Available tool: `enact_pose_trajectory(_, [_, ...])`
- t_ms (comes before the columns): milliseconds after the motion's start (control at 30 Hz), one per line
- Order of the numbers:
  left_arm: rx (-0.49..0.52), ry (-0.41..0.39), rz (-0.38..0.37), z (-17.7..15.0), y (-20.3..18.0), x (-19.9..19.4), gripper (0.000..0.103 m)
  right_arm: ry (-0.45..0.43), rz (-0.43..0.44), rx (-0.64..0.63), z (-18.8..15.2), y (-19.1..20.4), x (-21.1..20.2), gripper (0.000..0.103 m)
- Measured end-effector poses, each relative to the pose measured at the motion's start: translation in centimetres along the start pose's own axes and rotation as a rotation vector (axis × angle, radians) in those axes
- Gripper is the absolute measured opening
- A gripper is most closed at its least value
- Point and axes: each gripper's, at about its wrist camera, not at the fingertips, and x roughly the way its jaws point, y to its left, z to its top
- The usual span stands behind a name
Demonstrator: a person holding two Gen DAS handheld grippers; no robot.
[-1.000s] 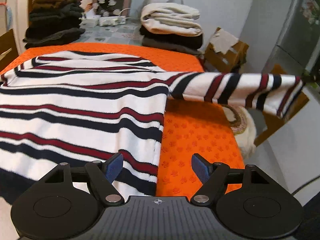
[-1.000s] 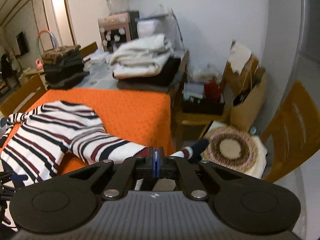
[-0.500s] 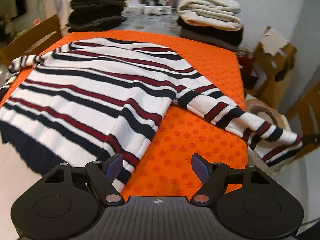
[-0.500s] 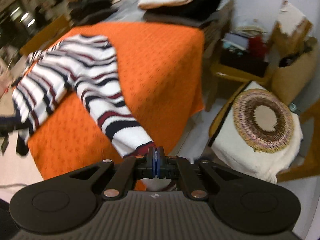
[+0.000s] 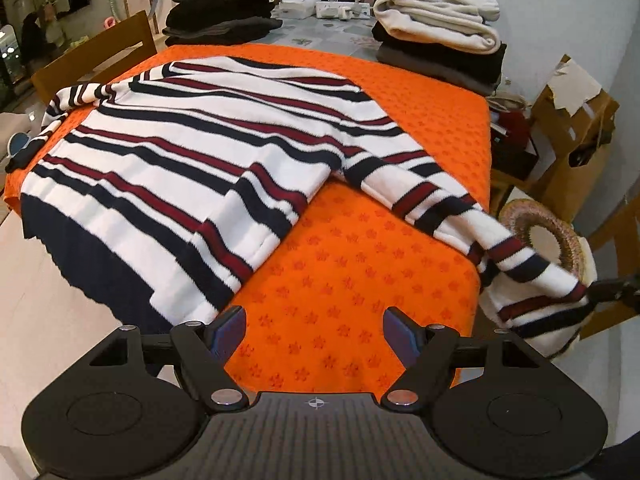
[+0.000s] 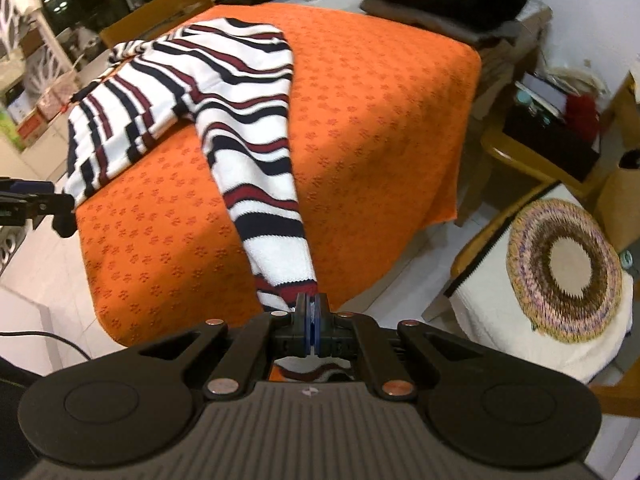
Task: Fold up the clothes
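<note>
A white sweater with navy and dark red stripes (image 5: 192,160) lies spread on the orange cloth (image 5: 344,280) that covers the table. Its hem hangs over the near left edge. The right sleeve (image 5: 460,216) runs off the table's right edge, and my right gripper (image 6: 310,318) is shut on the cuff (image 6: 288,280) beyond that edge. The right gripper's tip (image 5: 612,290) shows at the far right of the left wrist view. My left gripper (image 5: 316,330) is open above the near edge of the orange cloth, holding nothing; it appears at the left of the right wrist view (image 6: 32,202).
Stacks of folded clothes stand at the back: dark ones (image 5: 220,0) at left, a cream one on black (image 5: 440,12) at right. A chair with a round woven cushion (image 6: 564,272) stands right of the table, a cardboard box (image 5: 576,128) behind it, a wooden chair (image 5: 96,60) at left.
My right gripper has brought the sleeve cuff down and toward the near right side, so the sleeve now slopes off the table edge. The left gripper has risen and stays open.
</note>
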Motion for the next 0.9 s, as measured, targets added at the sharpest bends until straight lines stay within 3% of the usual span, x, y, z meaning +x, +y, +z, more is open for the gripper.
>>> enact_pose_trajectory(300, [0.008,0.005,0.089,-1.4,2.5,0.8,0.077,-0.149,0.060,-0.068,4.4,2.2,-5.0,0.003])
enact_pose_trajectory(533, [0.016,0.010,0.139,-4.0,5.8,2.8,0.077,-0.293,0.073,-0.117,10.7,4.7,-8.0,0.003])
enact_pose_trajectory(767, [-0.024,-0.053,0.217,-5.8,8.6,4.1,0.077,-0.285,0.000,-0.130,13.9,5.9,-7.3,0.003])
enact_pose_trajectory(900, [0.041,-0.073,0.228,-6.1,9.4,4.8,0.079,-0.255,-0.048,-0.102,13.7,5.6,-6.8,0.002])
